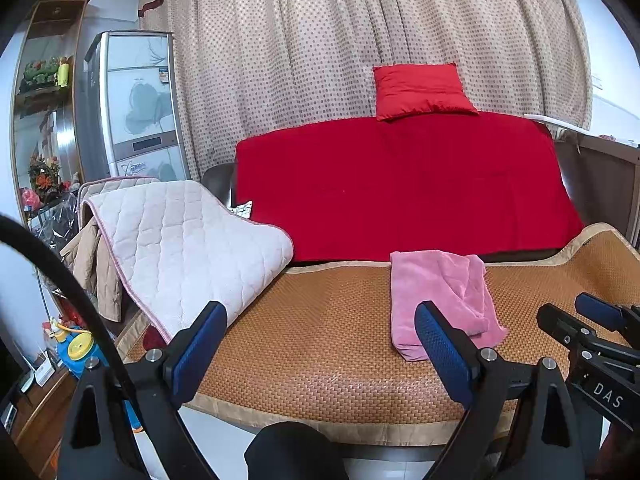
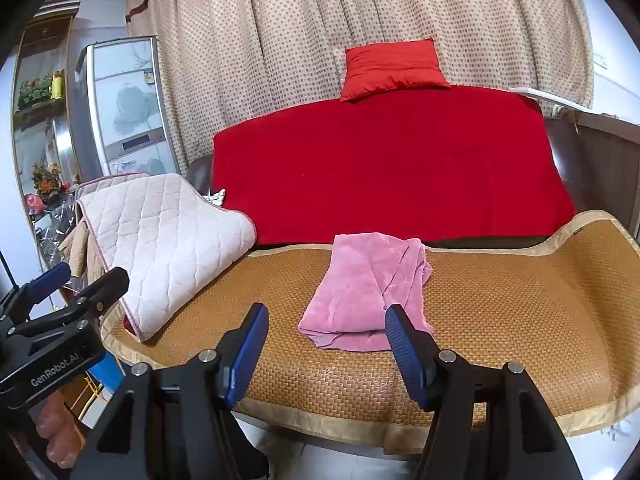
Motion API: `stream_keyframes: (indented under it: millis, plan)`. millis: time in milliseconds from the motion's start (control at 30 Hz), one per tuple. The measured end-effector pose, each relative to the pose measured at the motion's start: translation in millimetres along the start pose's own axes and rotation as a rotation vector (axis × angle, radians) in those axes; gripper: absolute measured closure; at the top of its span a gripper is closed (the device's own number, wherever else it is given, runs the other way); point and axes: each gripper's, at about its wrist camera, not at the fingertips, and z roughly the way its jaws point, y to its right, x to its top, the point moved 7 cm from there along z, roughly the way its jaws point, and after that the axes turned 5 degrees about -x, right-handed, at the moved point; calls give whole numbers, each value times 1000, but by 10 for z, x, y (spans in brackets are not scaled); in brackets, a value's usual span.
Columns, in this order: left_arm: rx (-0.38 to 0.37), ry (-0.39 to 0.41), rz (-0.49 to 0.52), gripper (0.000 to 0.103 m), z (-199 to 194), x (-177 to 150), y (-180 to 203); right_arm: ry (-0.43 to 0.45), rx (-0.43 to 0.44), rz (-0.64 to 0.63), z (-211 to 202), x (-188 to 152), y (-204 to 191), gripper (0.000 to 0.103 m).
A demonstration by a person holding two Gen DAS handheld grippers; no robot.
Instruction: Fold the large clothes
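On the woven mat (image 1: 340,320) before you lies one folded pink garment (image 1: 440,300). Both hand-held grippers, left (image 1: 320,356) and right (image 2: 326,356), hover wide open, holding nothing. One quilted pad (image 1: 188,240) lies left.

Left claw (image 1: 320,344): matte black frame, two angular fingers faced with blue textured pads (image 1: 200,356). Silver round screw heads (image 1: 154,355) at the finger joints. Triangular cut-outs in the black side arms. Thick black cable (image 1: 60,276) arcs across the left of its view.

Right claw (image 2: 324,344): same black build, blue ribbed pads (image 2: 408,356), silver screws (image 2: 446,356). White lettering "DAS" on its body in the left view; "GenRobot.AI" on the left unit in the right view. Bare skin of the left hand (image 2: 54,436) below it.
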Motion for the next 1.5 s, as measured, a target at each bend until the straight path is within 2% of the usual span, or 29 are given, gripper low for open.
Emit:
stream_keyframes:
  millis: [467,1500]
  plan:
    - [-16,-7,3,8,-13,-23,23,0,-59,-18,-12,-4,-7,38]
    - [-38,-7,23,8,-70,-8,93,126,-249,-107,-247,182,84,38]
